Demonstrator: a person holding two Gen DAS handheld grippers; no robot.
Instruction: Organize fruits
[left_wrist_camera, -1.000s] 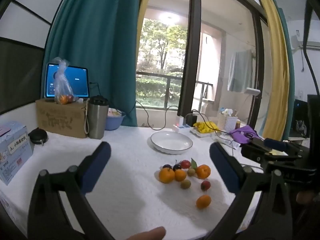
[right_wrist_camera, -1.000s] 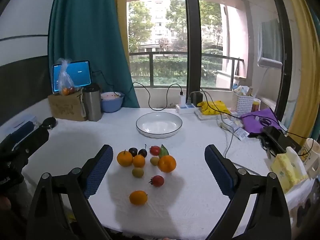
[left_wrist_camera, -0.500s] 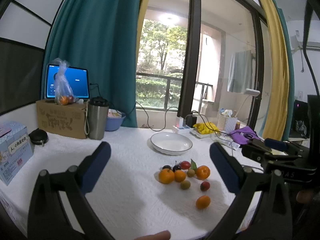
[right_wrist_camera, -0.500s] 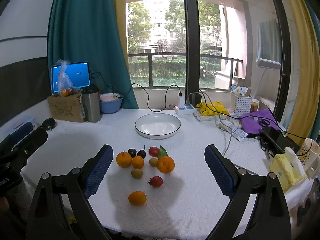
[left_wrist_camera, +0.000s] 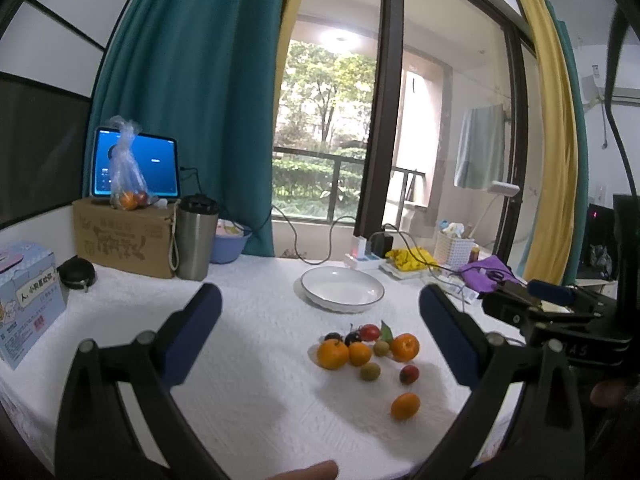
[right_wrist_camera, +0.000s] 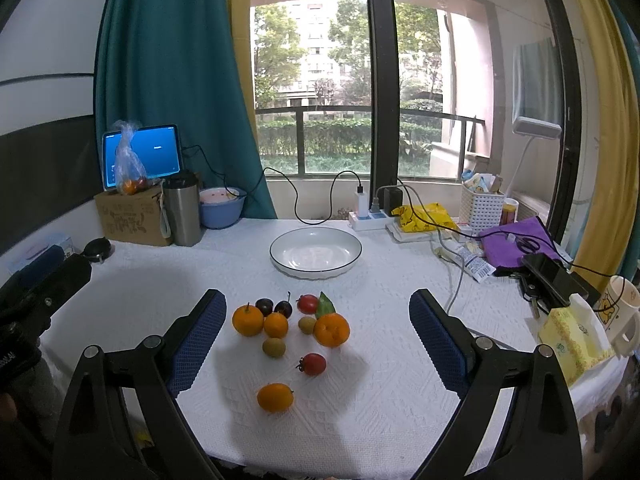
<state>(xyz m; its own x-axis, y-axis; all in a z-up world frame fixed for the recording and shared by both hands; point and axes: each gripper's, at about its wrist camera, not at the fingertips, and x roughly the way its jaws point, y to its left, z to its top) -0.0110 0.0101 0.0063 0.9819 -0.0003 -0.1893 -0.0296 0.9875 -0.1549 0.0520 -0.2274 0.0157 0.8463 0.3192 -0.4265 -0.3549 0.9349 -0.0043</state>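
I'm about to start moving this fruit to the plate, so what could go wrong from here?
The lone orange lies nearest the table edge; a nudge from the open right claw might roll it off. The clustered fruit sits tight, so grabbing one may scatter its neighbours. The plate is shallow; dropped round fruit could roll out.

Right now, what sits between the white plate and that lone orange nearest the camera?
In the right wrist view, the other fruits lie between the white plate and the lone orange.

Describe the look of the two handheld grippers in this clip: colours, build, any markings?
Both match: the left gripper and right gripper have black plastic frames with silver bolts, and each finger carries a dark blue textured pad. White lettering shows on the right gripper's body, too blurred to read.
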